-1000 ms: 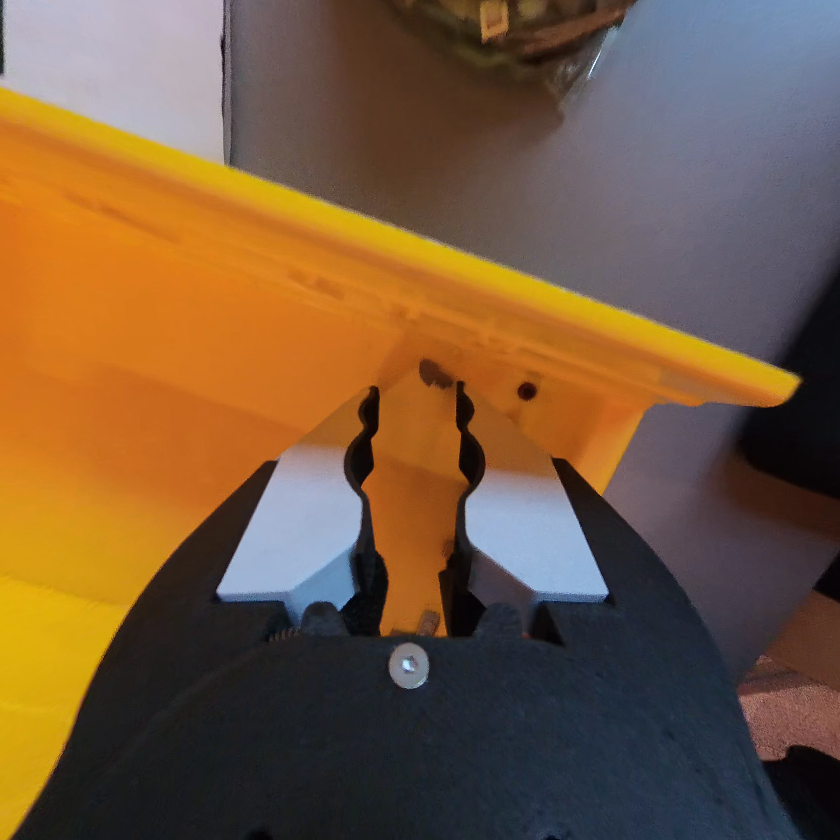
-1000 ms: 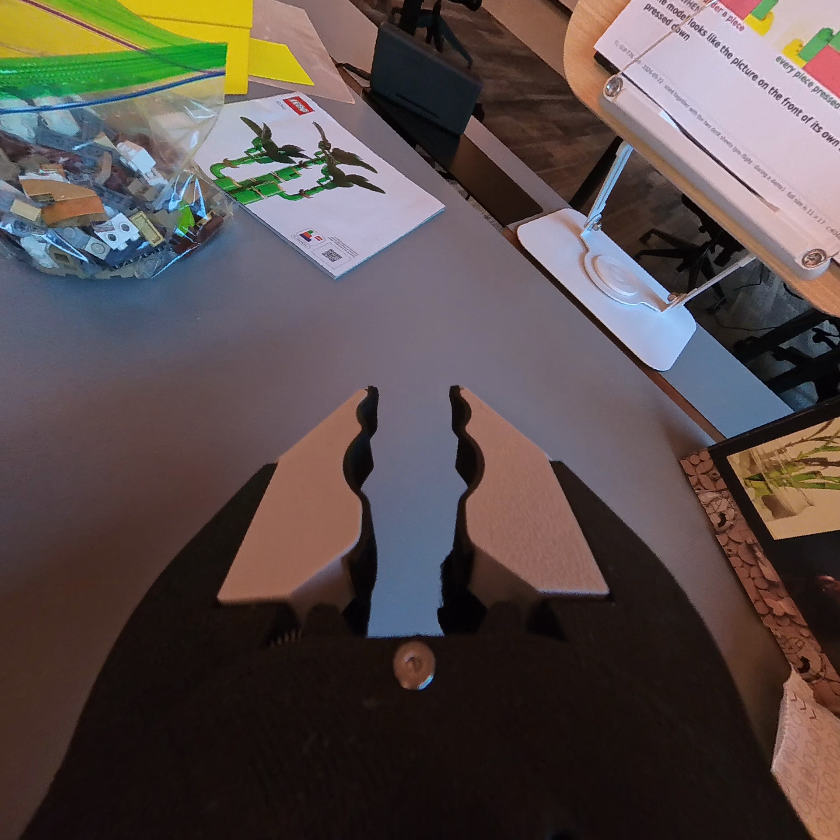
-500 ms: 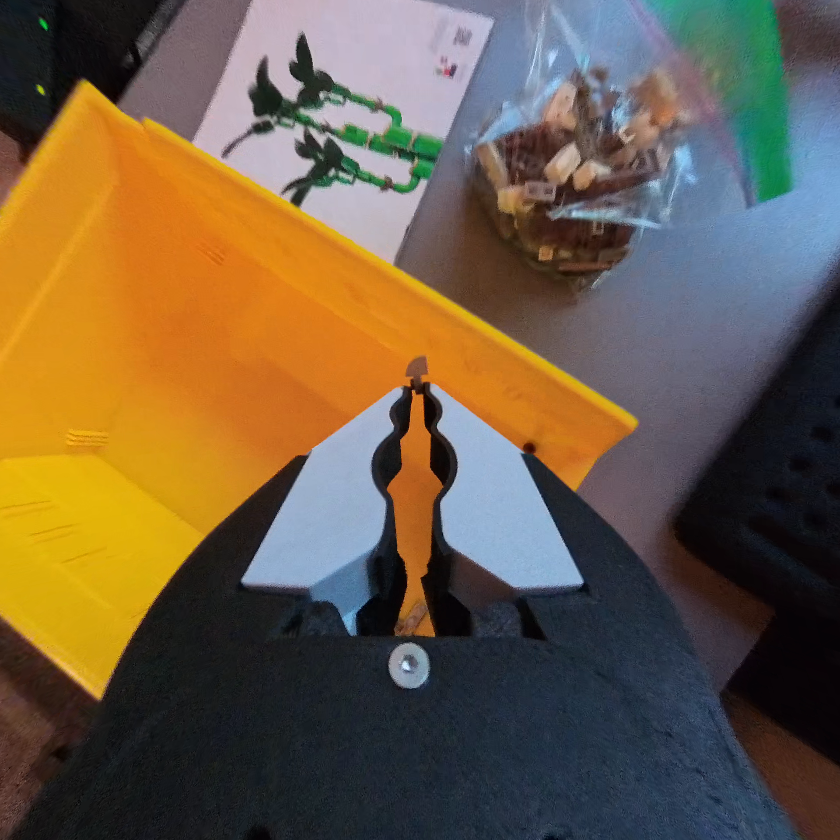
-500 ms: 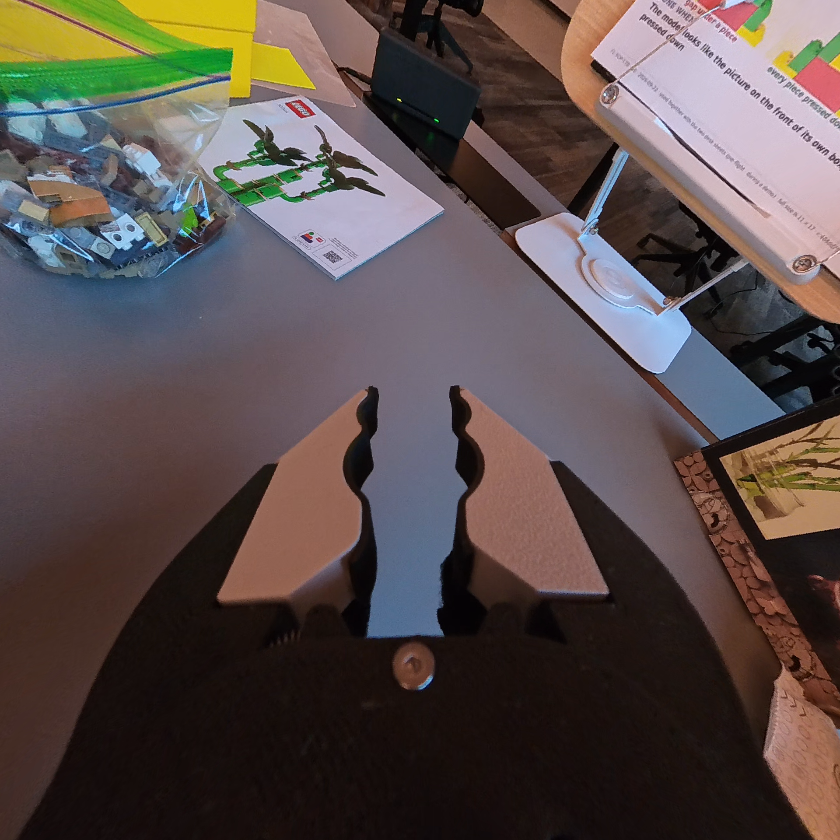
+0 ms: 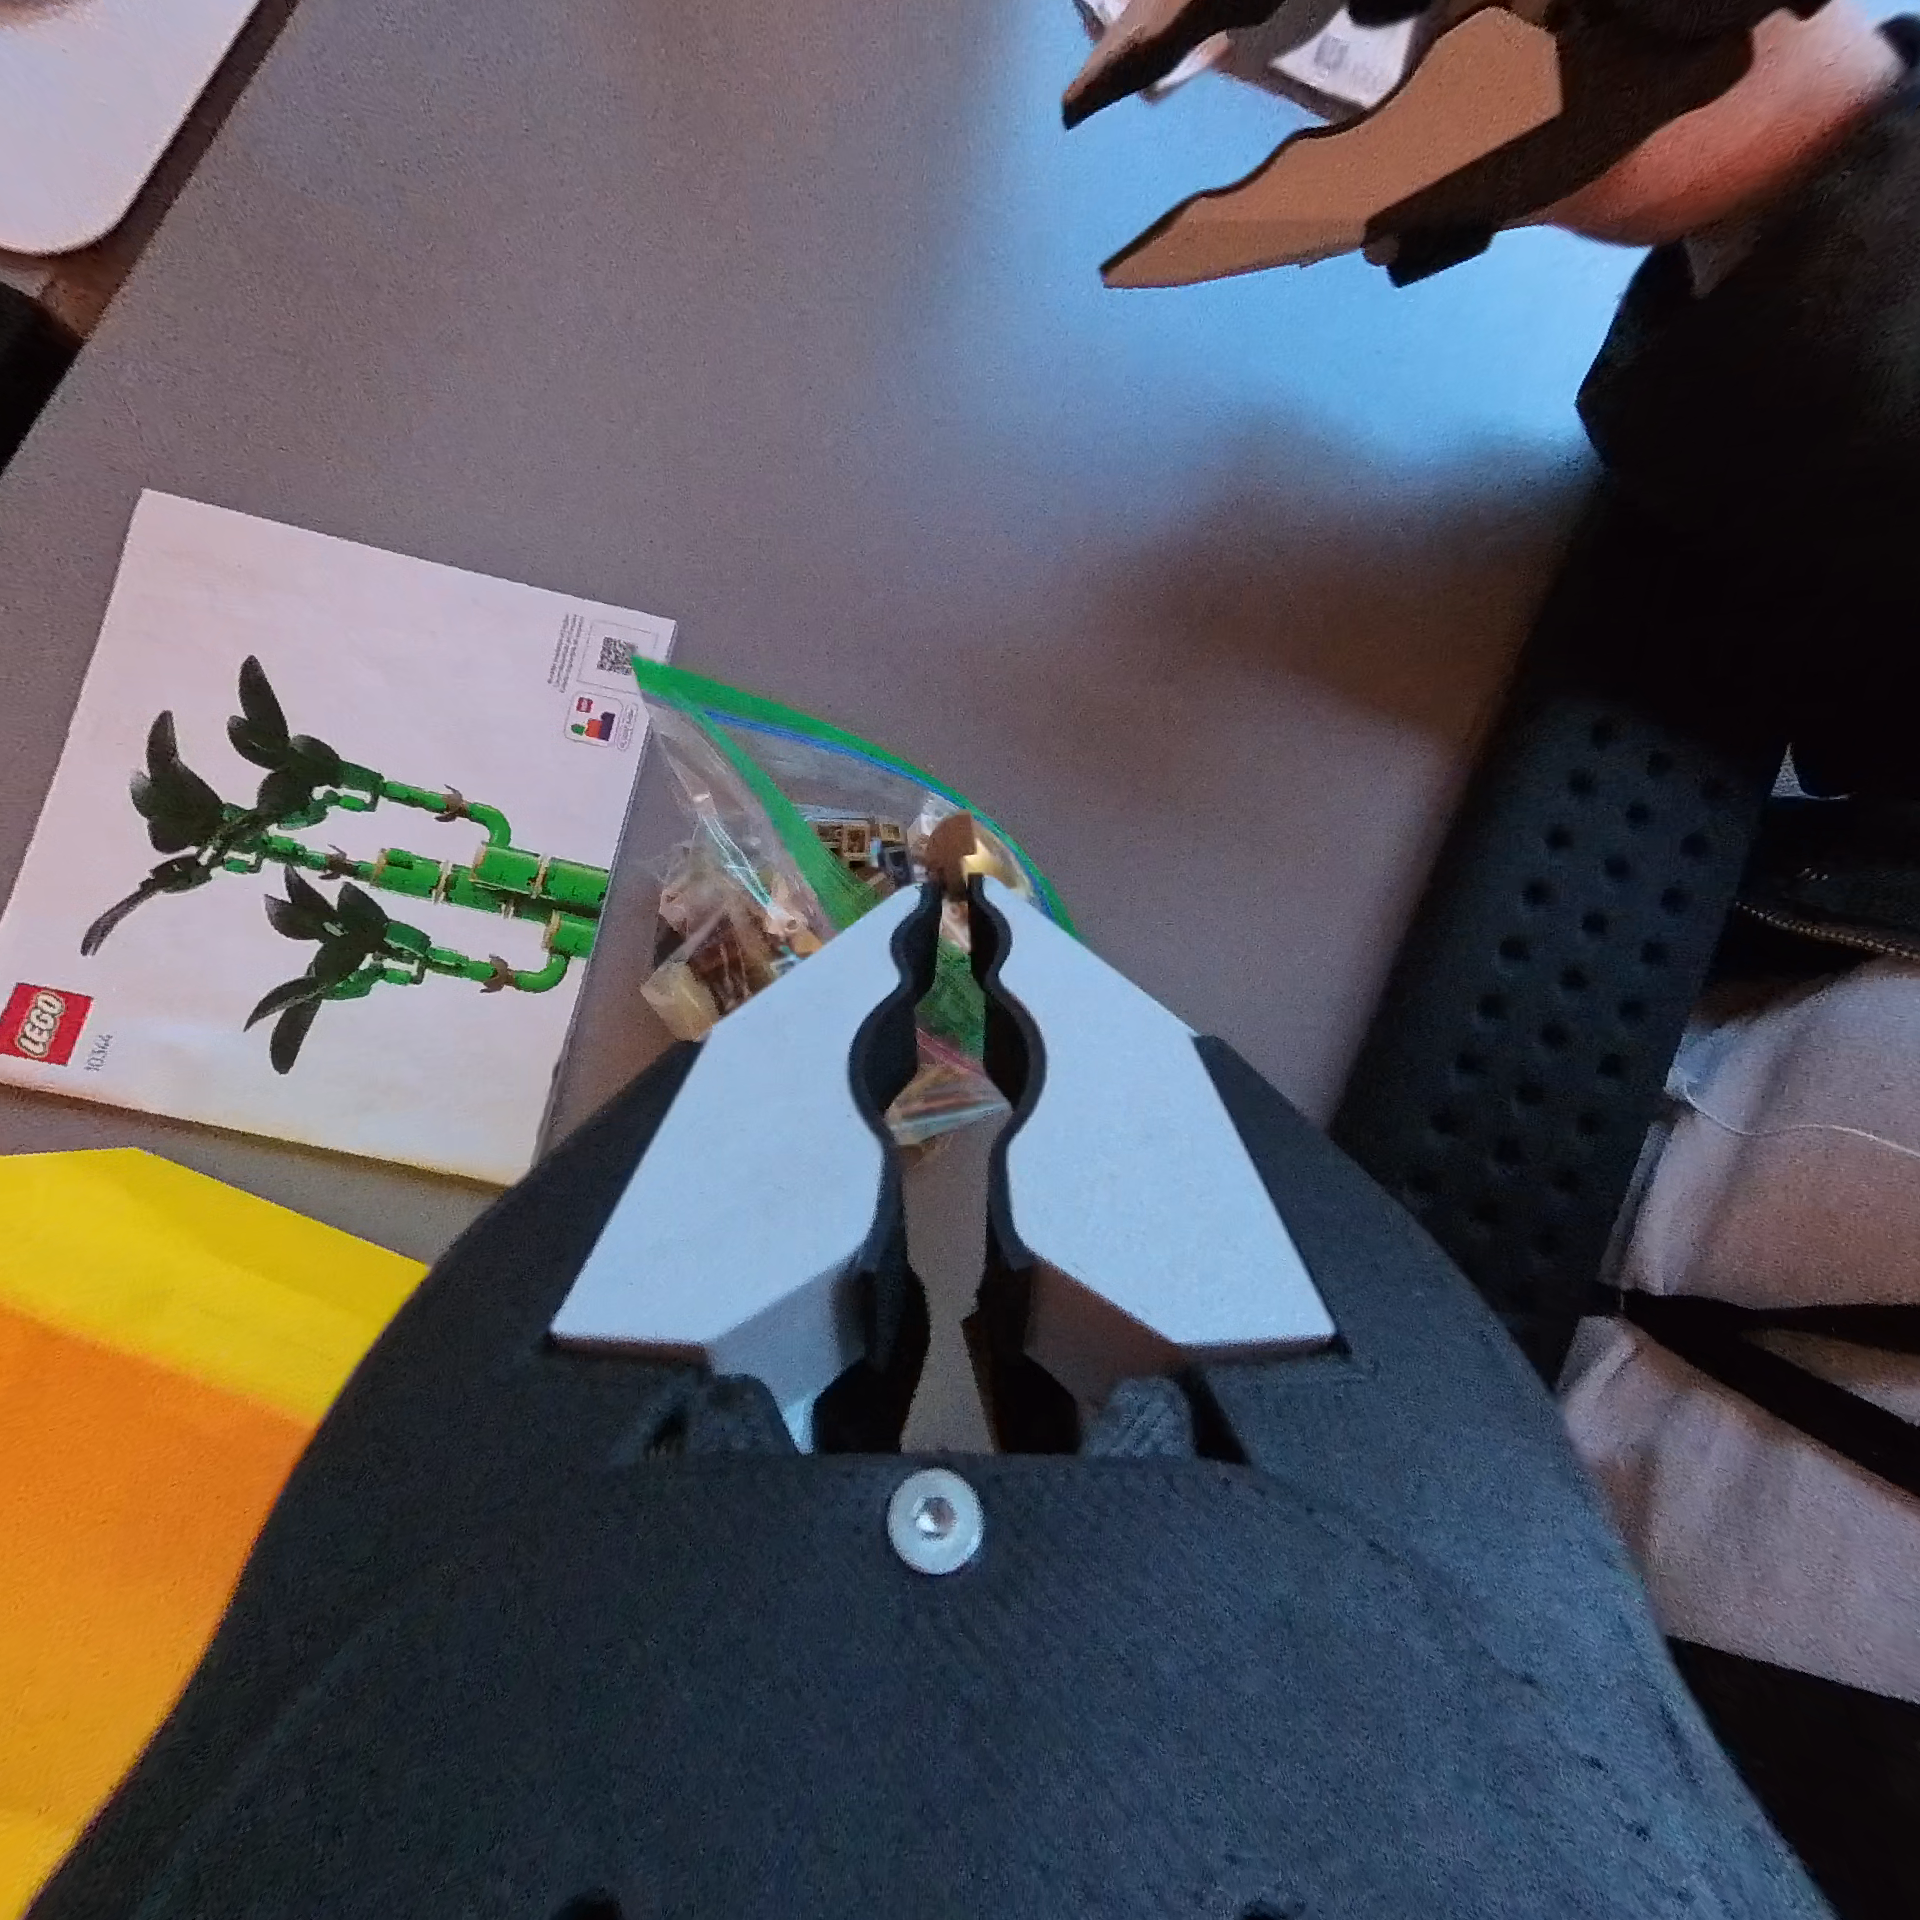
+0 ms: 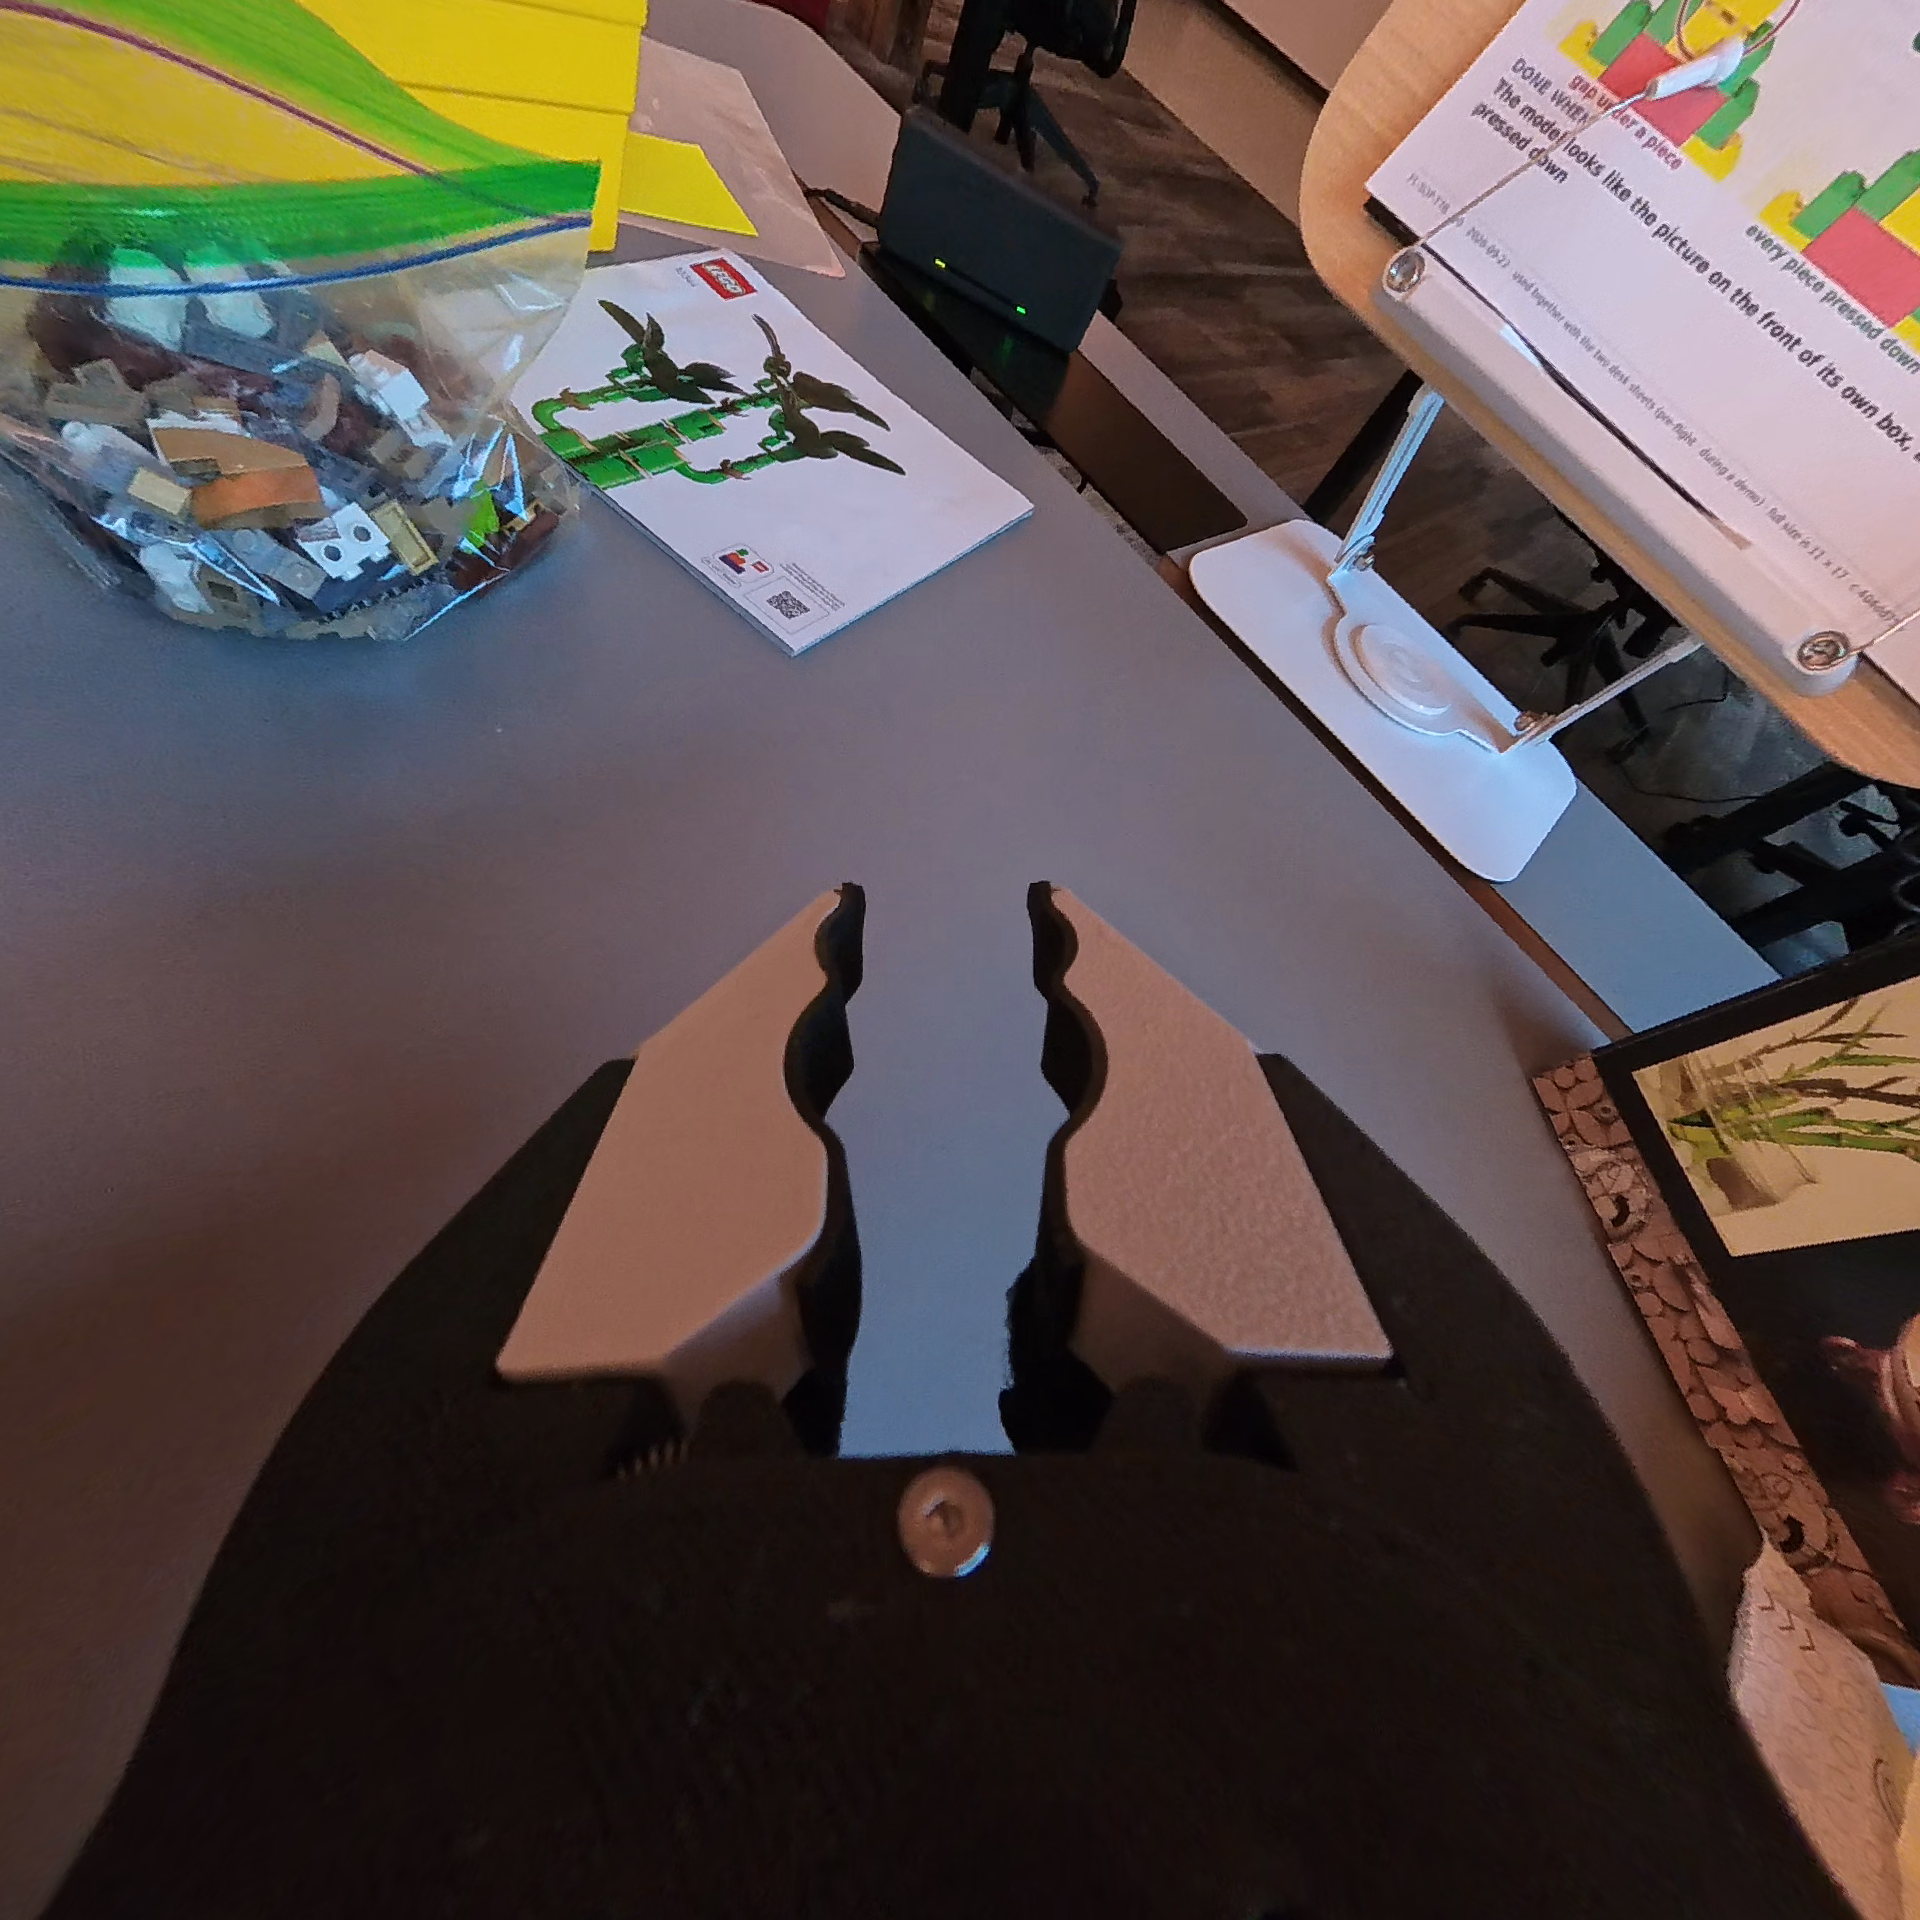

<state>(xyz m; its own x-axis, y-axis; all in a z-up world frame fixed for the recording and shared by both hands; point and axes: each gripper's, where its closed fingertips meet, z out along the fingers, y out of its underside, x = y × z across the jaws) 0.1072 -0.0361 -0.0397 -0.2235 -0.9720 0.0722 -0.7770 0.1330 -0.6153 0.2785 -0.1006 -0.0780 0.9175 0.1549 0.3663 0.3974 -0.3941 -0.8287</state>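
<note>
Since the earlier frame our left gripper (image 5: 954, 883) has swung off the yellow bin (image 5: 125, 1351); its jaws pinch a small brown piece (image 5: 951, 847) above the clear bag of bricks (image 6: 260, 457), beside the booklet (image 5: 312, 831). Our right gripper (image 6: 945, 904) hangs parted and empty over the grey table (image 6: 416, 831).

In the left wrist view, the left gripper's fingers (image 5: 727, 1164) are covering the lower half of the clear bag of bricks (image 5: 727, 914), and the small brown piece (image 5: 954, 844) at their tips is too small to identify. The yellow bin (image 5: 135, 1403) is running off the left edge. The boxed picture (image 6: 1787, 1195) is running off the right wrist view's right edge.
</note>
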